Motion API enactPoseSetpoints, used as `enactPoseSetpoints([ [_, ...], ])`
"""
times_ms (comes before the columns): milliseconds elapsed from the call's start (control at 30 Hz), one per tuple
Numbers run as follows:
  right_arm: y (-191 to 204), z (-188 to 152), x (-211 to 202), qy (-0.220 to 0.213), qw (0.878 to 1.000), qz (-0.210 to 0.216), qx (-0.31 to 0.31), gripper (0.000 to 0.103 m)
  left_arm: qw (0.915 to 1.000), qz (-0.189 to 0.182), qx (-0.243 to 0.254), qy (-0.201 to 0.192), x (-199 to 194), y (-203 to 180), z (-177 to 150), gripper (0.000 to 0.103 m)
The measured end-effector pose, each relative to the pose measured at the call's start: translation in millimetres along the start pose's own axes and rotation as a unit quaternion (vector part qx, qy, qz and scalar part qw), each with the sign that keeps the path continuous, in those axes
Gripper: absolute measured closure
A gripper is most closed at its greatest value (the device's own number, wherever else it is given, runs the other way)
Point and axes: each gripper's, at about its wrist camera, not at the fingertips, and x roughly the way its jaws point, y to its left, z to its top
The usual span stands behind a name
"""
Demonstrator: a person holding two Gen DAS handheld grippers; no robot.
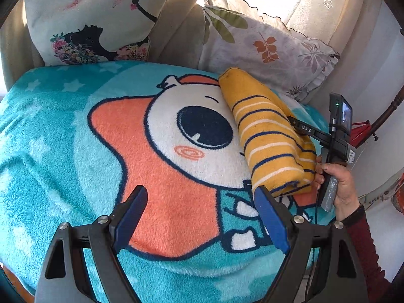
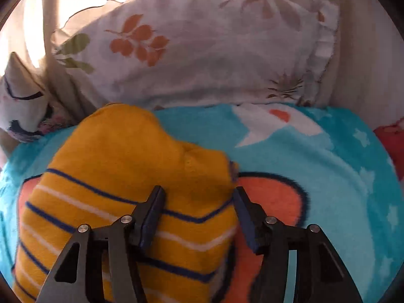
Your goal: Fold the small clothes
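Striped top (image 1: 270, 136) lies folded on the blanket (image 1: 50, 151), so folding looks about done. Left gripper (image 1: 199, 217) and right gripper (image 2: 197, 214) both gape, released; next, probably tidy or set aside.

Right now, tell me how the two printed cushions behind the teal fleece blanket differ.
The white cushion with the black silhouette figure and butterflies stands to the left and has plain edges; the pale cushion with orange and green leaf prints leans to the right and has a ruffled frill. The folded yellow striped garment lies just in front of the leaf cushion, not the silhouette one. Both rest against the beige sofa back.
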Motion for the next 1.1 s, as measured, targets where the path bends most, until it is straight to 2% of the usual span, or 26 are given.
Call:
enactPoseSetpoints([
  [33, -5, -3, -4, -0.003, 1.0, -0.018, 0.005, 0.038, 1.0, 0.005, 0.001, -0.001, 1, 1, 0, 0.018],
  [67, -12, -6, -9, -0.001, 1.0, -0.009, 0.015, 0.038, 1.0, 0.006, 0.0, 0.0, 4, 2, 2, 0.018],
  [133, -31, -11, -20, 0.003, 0.997, 0.05, 0.054, 0.038, 0.9999, -0.011, -0.003, 0.008, 13, 0, 8, 0.018],
  [267, -58, -12, -26, 0.018, 0.978, 0.167, 0.126, 0.036, 0.9968, -0.076, 0.002, 0.025, 46, -19, 34, 0.018],
  [367, -54, -9, -10, 0.048, 0.969, 0.204, 0.131, 0.033, 0.9913, -0.121, 0.006, 0.051, 85, -36, 57, 0.018],
  [467, -49, -11, 10, 0.073, 0.963, 0.218, 0.143, 0.031, 0.9819, -0.165, -0.006, 0.092, 128, -48, 72, 0.018],
  [567, -50, -11, 31, 0.08, 0.941, 0.272, 0.184, 0.029, 0.9734, -0.188, -0.016, 0.13, 164, -63, 73, 0.018],
  [600, -49, -11, 35, 0.077, 0.937, 0.282, 0.189, 0.038, 0.9709, -0.192, -0.014, 0.143, 174, -68, 70, 0.018],
  [633, -46, -9, 38, 0.084, 0.933, 0.295, 0.19, 0.048, 0.9736, -0.188, -0.003, 0.13, 171, -73, 70, 0.02],
  [667, -45, -8, 41, 0.092, 0.927, 0.307, 0.197, 0.058, 0.9747, -0.182, 0.009, 0.129, 167, -78, 72, 0.032],
  [733, -42, -6, 40, 0.097, 0.918, 0.317, 0.216, 0.065, 0.9764, -0.18, 0.013, 0.119, 152, -80, 80, 0.045],
  [767, -39, -3, 34, 0.091, 0.919, 0.319, 0.212, 0.068, 0.9766, -0.184, 0.012, 0.111, 143, -79, 86, 0.049],
  [867, -33, 11, 11, 0.056, 0.915, 0.345, 0.199, 0.069, 0.9808, -0.181, 0.012, 0.071, 110, -79, 105, 0.049],
  [900, -29, 15, 4, 0.042, 0.913, 0.356, 0.195, 0.069, 0.9825, -0.176, 0.02, 0.057, 99, -80, 110, 0.049],
  [967, -20, 23, -5, 0.018, 0.916, 0.358, 0.18, 0.068, 0.9862, -0.154, 0.039, 0.047, 87, -84, 114, 0.045],
  [1000, -17, 25, -6, 0.014, 0.921, 0.348, 0.173, 0.061, 0.9886, -0.137, 0.04, 0.048, 86, -84, 111, 0.043],
  [1033, -13, 25, -4, 0.016, 0.93, 0.328, 0.166, 0.059, 0.9913, -0.114, 0.037, 0.053, 89, -81, 107, 0.041],
  [1100, -9, 22, 1, 0.025, 0.955, 0.258, 0.147, 0.058, 0.9937, -0.069, 0.038, 0.08, 103, -75, 90, 0.041],
])
